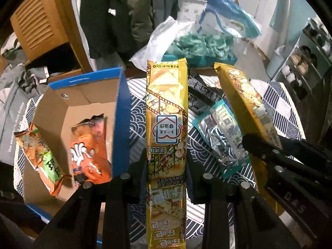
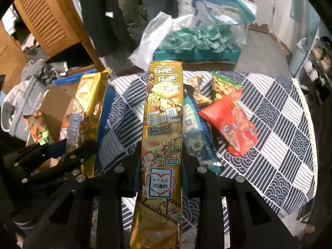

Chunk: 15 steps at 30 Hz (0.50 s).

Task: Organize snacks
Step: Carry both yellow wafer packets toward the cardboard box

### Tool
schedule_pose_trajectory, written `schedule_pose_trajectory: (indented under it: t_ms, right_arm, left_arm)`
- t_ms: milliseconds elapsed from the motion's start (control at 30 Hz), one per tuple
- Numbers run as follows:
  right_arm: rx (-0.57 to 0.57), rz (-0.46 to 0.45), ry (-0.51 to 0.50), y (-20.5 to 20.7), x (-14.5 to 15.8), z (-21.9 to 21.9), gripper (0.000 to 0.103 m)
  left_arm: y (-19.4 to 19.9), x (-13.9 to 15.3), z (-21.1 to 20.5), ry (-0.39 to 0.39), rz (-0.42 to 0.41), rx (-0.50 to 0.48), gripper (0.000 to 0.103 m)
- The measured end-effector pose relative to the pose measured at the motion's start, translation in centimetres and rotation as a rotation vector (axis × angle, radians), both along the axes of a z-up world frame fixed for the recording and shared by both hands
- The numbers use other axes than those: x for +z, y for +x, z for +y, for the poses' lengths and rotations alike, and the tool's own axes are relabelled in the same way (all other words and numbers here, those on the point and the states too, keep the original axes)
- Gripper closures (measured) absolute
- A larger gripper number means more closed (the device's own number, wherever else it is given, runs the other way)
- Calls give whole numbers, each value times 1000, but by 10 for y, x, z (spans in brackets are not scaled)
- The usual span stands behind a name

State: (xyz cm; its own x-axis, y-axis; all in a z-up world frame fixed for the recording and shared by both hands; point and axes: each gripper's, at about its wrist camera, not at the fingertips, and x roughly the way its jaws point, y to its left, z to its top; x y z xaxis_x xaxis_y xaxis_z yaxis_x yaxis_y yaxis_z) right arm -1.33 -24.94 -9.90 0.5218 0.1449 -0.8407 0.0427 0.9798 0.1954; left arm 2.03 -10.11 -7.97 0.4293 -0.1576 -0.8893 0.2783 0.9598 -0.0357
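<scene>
my left tool (image 1: 166, 164) is pinched narrow on a long yellow crisp packet (image 1: 167, 112), gripping it low on its length so most of it stands out ahead; my right tool (image 2: 160, 161) is clamped the same way on a second yellow packet (image 2: 164, 120); each packet hangs in the air above the desk (image 2: 276, 124), the left one just beside the blue wall of the open cardboard box (image 1: 122, 108); i think the main risk is slip, since the film is glossy and slick and the long free end gives leverage, so a quick swing could twist a packet between the pads or pull it out; squeezing harder would likely crush the brittle crisps inside; the two tools sit near each other, and i judge that lowering both at once could knock packet against packet or snag the box's upright wall; inside the box an orange bag (image 1: 89, 145) and an orange-and-green bag (image 1: 41, 155) lie puffy and crinkled, and a stiff long packet may bridge over them rather than settle; on the desk's patterned cloth a teal foil sachet (image 1: 222, 137) and a red bag (image 2: 230, 124) lie loose, soft and easy to sweep off.
</scene>
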Motion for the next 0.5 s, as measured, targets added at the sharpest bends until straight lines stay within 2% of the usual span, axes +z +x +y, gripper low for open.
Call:
schedule_pose_trajectory:
  t_ms: [500]
  right_arm:
    - [89, -35, 29, 20, 24, 60, 74]
  left_arm:
    - [8, 37, 78, -106, -40, 119, 72]
